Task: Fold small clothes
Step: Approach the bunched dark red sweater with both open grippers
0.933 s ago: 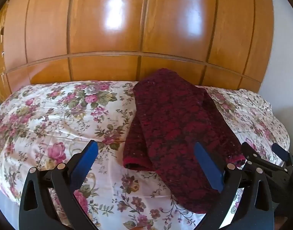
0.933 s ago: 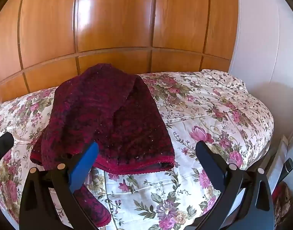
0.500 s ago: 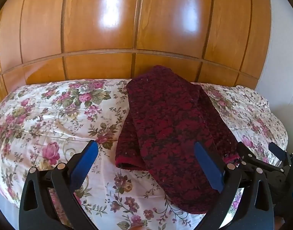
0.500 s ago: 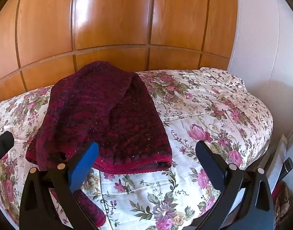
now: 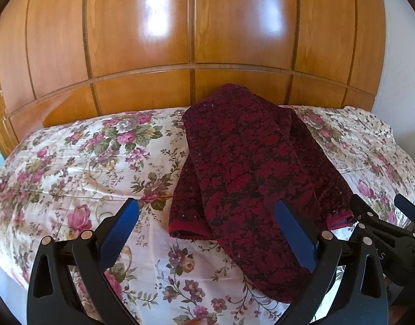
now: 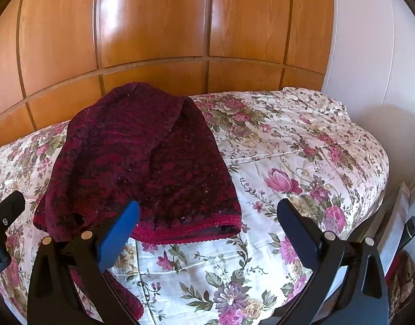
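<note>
A dark red patterned garment (image 5: 250,173) lies on the floral bedspread (image 5: 80,162), stretching from the wooden headboard (image 5: 196,35) toward the near edge of the bed. It looks partly folded already: 1 long side is doubled over the middle, a second layer shows beneath along its left edge, and in the right wrist view the red-trimmed hem (image 6: 191,230) lies stacked in at least 2 layers. Judging by that, the lengthwise folds are done and what remains is a crosswise fold — bringing the near end up toward the headboard, or the far end down. The left gripper (image 5: 207,230) hangs above the garment's near end with its blue pads spread wide, holding nothing. The right gripper (image 6: 207,230) is likewise wide and empty — poised over the hem's corner.
</note>
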Demonstrator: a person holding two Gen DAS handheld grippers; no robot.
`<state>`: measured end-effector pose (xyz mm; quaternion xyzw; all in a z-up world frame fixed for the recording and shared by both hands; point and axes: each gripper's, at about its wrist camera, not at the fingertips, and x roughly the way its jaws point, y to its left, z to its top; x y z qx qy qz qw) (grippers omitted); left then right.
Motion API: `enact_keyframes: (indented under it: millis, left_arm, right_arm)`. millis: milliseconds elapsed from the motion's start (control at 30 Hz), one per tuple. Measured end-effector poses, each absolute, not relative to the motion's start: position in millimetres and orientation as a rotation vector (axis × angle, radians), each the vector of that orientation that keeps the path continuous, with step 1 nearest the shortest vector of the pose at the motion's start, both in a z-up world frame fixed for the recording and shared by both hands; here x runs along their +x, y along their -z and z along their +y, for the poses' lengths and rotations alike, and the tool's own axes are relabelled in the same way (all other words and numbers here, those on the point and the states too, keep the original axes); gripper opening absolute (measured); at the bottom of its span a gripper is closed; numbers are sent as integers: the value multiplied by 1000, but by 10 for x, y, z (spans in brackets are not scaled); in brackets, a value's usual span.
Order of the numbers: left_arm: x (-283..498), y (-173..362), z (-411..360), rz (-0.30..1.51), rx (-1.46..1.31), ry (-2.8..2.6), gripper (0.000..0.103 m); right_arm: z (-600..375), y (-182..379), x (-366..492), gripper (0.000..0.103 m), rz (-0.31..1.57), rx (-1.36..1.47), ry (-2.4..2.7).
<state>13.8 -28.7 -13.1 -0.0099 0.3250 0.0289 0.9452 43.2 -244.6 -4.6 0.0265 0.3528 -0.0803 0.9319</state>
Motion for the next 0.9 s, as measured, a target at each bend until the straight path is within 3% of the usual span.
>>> enact_keyframes:
  millis: [900]
  left_arm:
    - [165,132,-332,666,-13,-48,99]
  right_arm:
    - [-2486,62,466,101,728,59,166]
